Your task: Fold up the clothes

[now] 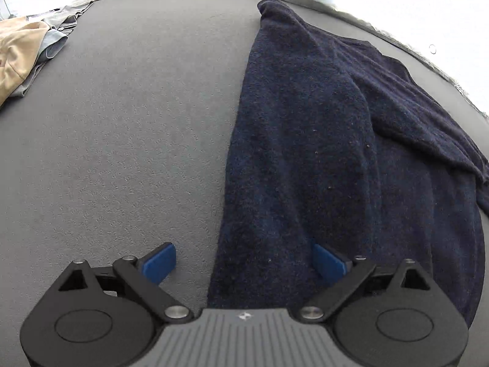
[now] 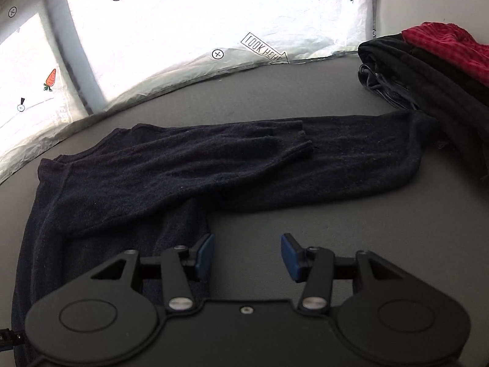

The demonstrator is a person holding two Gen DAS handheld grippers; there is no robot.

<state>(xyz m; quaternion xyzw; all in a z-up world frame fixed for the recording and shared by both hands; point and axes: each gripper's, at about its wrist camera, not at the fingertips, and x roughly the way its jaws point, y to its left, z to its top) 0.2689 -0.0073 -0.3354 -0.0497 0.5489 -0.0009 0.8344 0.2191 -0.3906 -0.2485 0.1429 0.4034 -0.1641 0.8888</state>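
A dark navy sweater (image 1: 321, 153) lies flat on the grey table (image 1: 122, 137), its left edge folded straight and one sleeve laid across the body. My left gripper (image 1: 244, 263) stands open low over the sweater's near left edge; its right blue pad (image 1: 328, 263) is over the cloth, its left pad over bare table. In the right wrist view the sweater (image 2: 183, 168) spreads out with a long sleeve (image 2: 366, 153) reaching right. My right gripper (image 2: 247, 255) is open with nothing between its pads, hovering at the sweater's right edge over the table (image 2: 336, 220).
Beige and grey garments (image 1: 21, 52) are heaped at the far left of the table. A pile of black and red clothes (image 2: 434, 67) sits at the far right, touching the sleeve's end. A white printed sheet (image 2: 214, 24) hangs behind the table's far edge.
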